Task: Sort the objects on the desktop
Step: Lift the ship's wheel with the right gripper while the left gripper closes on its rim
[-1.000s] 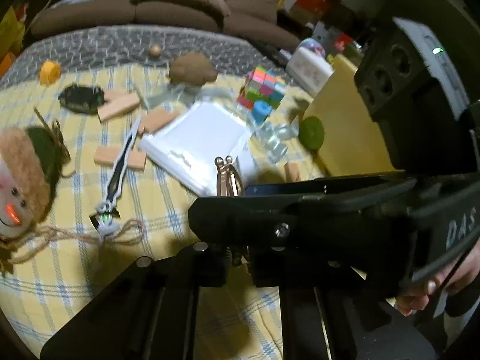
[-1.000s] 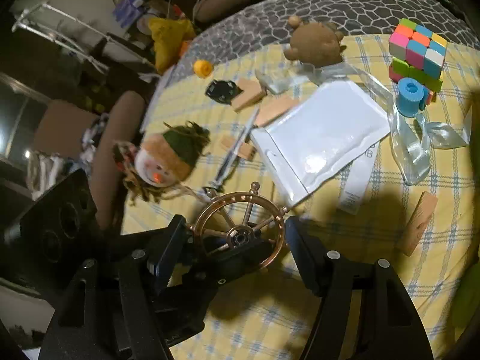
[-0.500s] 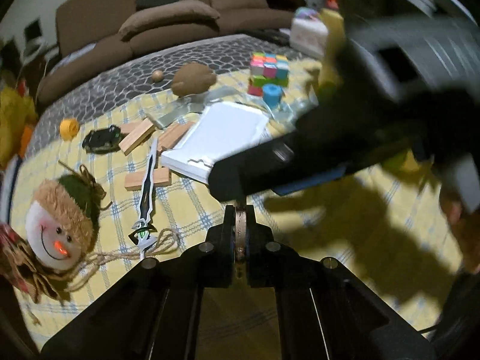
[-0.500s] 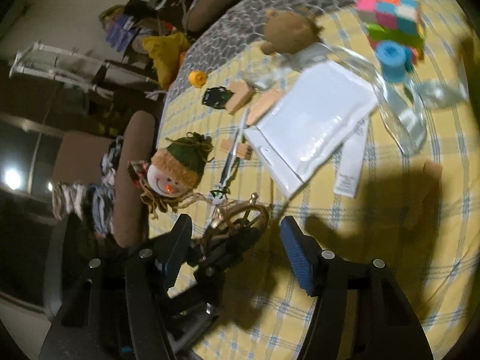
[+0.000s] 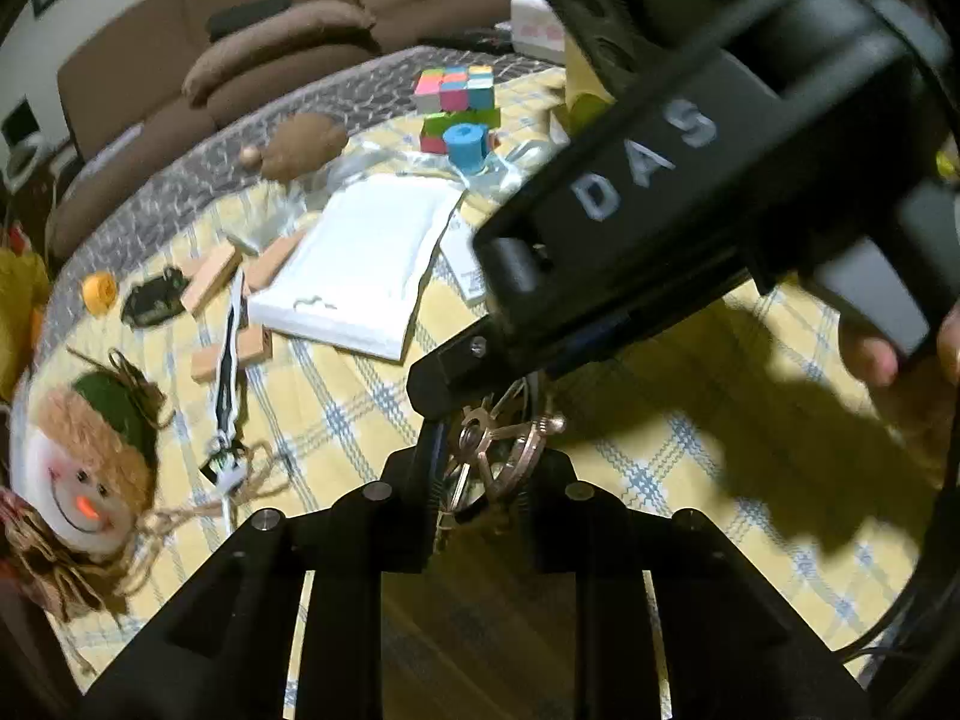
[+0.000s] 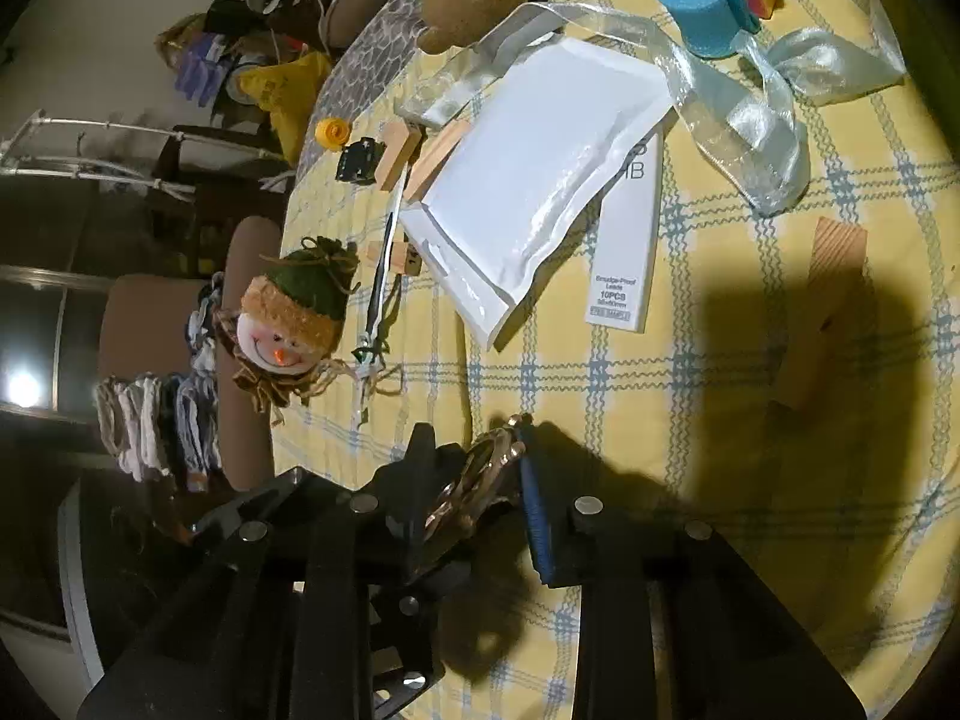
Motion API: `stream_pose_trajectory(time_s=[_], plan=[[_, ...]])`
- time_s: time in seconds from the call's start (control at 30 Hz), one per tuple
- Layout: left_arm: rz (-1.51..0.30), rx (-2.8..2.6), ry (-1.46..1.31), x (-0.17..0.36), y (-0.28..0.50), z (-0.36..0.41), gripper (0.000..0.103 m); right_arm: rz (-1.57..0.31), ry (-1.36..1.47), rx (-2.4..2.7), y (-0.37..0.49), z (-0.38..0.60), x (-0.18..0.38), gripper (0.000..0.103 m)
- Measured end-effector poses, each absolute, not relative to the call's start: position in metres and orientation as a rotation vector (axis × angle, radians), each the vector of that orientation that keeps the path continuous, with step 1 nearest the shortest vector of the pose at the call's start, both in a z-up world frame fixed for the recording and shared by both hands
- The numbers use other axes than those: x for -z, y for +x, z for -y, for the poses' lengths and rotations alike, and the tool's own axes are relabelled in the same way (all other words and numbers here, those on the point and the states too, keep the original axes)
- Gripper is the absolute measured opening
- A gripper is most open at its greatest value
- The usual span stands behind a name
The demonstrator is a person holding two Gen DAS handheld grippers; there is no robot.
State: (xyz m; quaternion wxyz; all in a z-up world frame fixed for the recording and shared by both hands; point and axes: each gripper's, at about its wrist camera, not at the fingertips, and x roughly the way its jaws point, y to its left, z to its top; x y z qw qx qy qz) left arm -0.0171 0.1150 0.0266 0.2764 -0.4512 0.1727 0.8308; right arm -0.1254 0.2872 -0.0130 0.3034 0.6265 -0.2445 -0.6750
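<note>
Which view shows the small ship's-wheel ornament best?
The left wrist view: the ship's-wheel ornament shows its hub, spokes and rim, though both grippers partly cover it. In the right wrist view the wheel appears nearly edge-on, only a slice of rim.

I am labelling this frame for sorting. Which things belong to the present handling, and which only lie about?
In hand: ship's wheel; left gripper, jaws opening around it; right gripper, jaws closing on it.
Lying about: snowman head, white pouch, blue roll, colour cube, wooden block.

The right gripper (image 5: 480, 372) hides the ship's wheel's (image 5: 501, 456) top.
</note>
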Motion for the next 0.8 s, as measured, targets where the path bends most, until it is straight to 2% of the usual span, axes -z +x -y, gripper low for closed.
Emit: stream_pose_trajectory(time_s=[0.07, 0.13, 0.17, 0.2, 0.33, 0.6, 0.77, 0.8], plan=[[-0.437, -2.212, -1.237, -0.025, -0.019, -0.112, 0.026, 0.651, 1.660, 1.782, -0.125, -0.287, 0.014, 0.020], [-0.400, -2.176, -1.268, -0.024, -0.020, -0.110, 0.040, 0.652, 1.661, 1.786, -0.125, -0.288, 0.015, 0.019], [-0.348, -2.145, -1.319, -0.023, -0.022, -0.106, 0.055, 0.653, 1.660, 1.788, -0.125, -0.289, 0.015, 0.019], [-0.305, -2.119, -1.360, -0.021, -0.025, -0.101, 0.060, 0.656, 1.660, 1.790, -0.125, -0.291, 0.015, 0.019], [-0.074, -2.052, -1.461, -0.018, -0.034, -0.075, 0.059, 0.654, 1.661, 1.803, -0.127, -0.296, 0.014, 0.019], [0.534, -1.900, -1.552, -0.001, -0.059, -0.022, 0.057, 0.631, 1.678, 1.771, -0.123, -0.292, 0.016, 0.020], [0.593, -1.875, -1.535, 0.004, -0.065, -0.018, 0.056, 0.648, 1.663, 1.761, -0.123, -0.292, 0.013, 0.020], [0.579, -1.884, -1.531, 0.004, -0.064, -0.020, 0.053, 0.650, 1.660, 1.760, -0.123, -0.291, 0.012, 0.020]])
